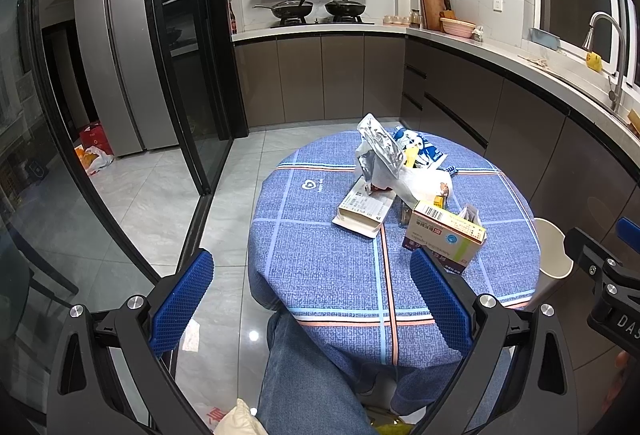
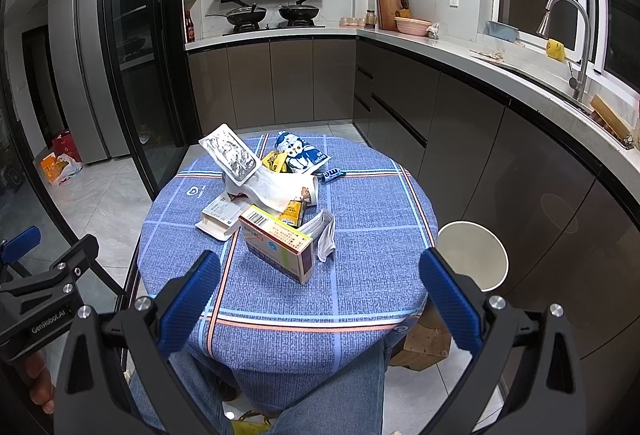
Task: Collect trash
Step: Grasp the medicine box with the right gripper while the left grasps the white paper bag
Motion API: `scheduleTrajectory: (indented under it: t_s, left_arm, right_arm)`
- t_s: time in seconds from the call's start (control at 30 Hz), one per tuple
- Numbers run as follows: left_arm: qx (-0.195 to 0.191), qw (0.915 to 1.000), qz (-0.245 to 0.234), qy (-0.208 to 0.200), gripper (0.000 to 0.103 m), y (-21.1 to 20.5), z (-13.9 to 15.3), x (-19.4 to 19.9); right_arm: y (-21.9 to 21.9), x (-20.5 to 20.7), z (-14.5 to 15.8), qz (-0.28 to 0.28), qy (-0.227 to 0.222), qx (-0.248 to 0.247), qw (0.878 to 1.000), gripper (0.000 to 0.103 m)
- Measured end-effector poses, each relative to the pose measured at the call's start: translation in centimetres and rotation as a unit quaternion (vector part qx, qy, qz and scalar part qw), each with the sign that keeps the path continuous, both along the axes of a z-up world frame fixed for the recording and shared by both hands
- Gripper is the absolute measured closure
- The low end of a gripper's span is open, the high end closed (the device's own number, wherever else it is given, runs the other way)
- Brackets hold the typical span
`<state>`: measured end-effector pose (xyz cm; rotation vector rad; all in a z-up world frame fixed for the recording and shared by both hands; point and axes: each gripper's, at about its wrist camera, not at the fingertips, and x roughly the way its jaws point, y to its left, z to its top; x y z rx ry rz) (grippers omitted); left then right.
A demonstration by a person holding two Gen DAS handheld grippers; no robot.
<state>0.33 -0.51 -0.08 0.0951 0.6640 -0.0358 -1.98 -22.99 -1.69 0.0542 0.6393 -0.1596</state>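
Trash is piled on a round table with a blue checked cloth [image 1: 320, 267] [image 2: 360, 287]. Nearest me lies a medicine box [image 1: 444, 235] [image 2: 276, 243]. Beside it are a flat white carton [image 1: 362, 211] [image 2: 218, 217], a crumpled white bag [image 1: 420, 183] [image 2: 272, 189] with a silver foil pouch [image 1: 380, 147] [image 2: 232, 153] propped on it, and a blue-white snack packet [image 1: 420, 151] [image 2: 302, 153]. My left gripper [image 1: 312, 287] hovers open short of the table's near left edge. Over the near edge my right gripper [image 2: 320, 291] is open too, holding nothing.
A white bin [image 1: 554, 251] [image 2: 474, 255] stands on the floor right of the table. Kitchen cabinets [image 2: 460, 139] curve along the back and right. A glass sliding door [image 1: 176, 75] is on the left. The person's jeans-clad legs [image 1: 308, 375] sit under the near table edge.
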Motion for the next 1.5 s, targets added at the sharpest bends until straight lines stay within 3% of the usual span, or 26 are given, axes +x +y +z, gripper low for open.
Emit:
scheduleTrajectory:
  t_s: [0.6,0.83,1.17,1.3,1.4,1.5]
  left_arm:
    - [0.009,0.9998,0.001,0.019,0.008,-0.3,-1.3,2.1]
    - [-0.007,0.9991,-0.01,0.04,0.008,-0.3,-1.8,4.4]
    - [-0.03,0.9954,-0.031,0.086,0.009,-0.2,-4.1,9.4]
    - [-0.013,0.9936,-0.055,0.098,0.009,-0.8,-5.6,10.9]
    - [-0.021,0.9898,-0.081,0.116,0.009,-1.2,-6.8,12.1]
    - [-0.04,0.9842,-0.104,0.138,0.009,-1.5,-7.9,13.5]
  right_arm:
    - [-0.9,2.4,-1.7,0.01,0.025,0.011,1.0,0.003]
    - [-1.5,4.5,-3.0,0.019,0.049,0.021,0.998,0.003]
    - [-2.0,8.9,-6.5,0.08,0.072,0.034,0.994,0.003]
    - [-2.4,10.2,-8.3,0.116,0.091,0.069,0.987,0.003]
    - [-2.9,11.2,-9.6,0.139,0.102,0.106,0.979,0.003]
    - [-2.7,12.5,-10.6,0.155,0.103,0.09,0.978,0.003]
